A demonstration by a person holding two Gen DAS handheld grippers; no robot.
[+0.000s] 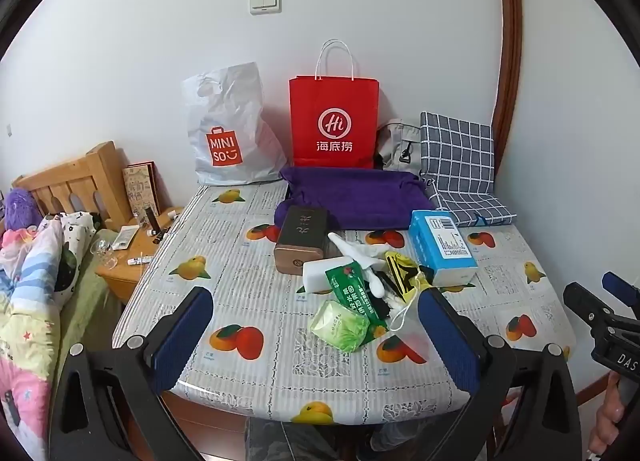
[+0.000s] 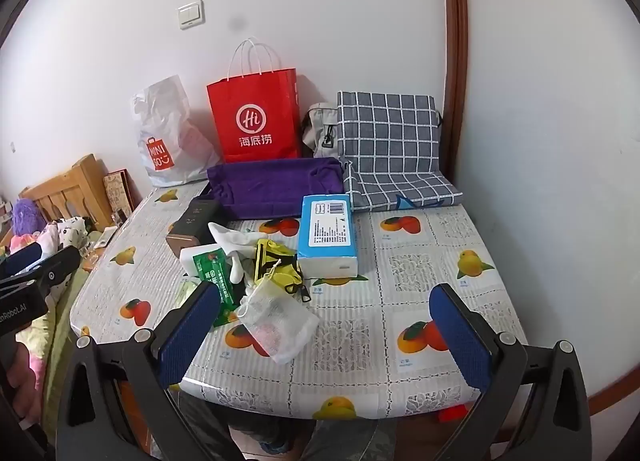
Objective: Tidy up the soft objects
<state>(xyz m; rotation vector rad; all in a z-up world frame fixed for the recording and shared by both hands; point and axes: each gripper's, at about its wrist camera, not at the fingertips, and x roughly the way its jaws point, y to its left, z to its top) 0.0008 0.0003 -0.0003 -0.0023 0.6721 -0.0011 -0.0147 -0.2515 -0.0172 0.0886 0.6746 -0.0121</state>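
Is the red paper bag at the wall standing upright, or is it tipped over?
Upright. The red bag stands on its base against the wall, with its white handles pointing up.

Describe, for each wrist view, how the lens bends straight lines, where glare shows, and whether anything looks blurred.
Left wrist view: the brown door frame bows strongly, dark corners ring the picture, and glare sits on the glossy tablecloth at its near edge. Right wrist view: the same door frame curves, and a dim grey smudge marks the wall; both pictures stay fairly sharp.
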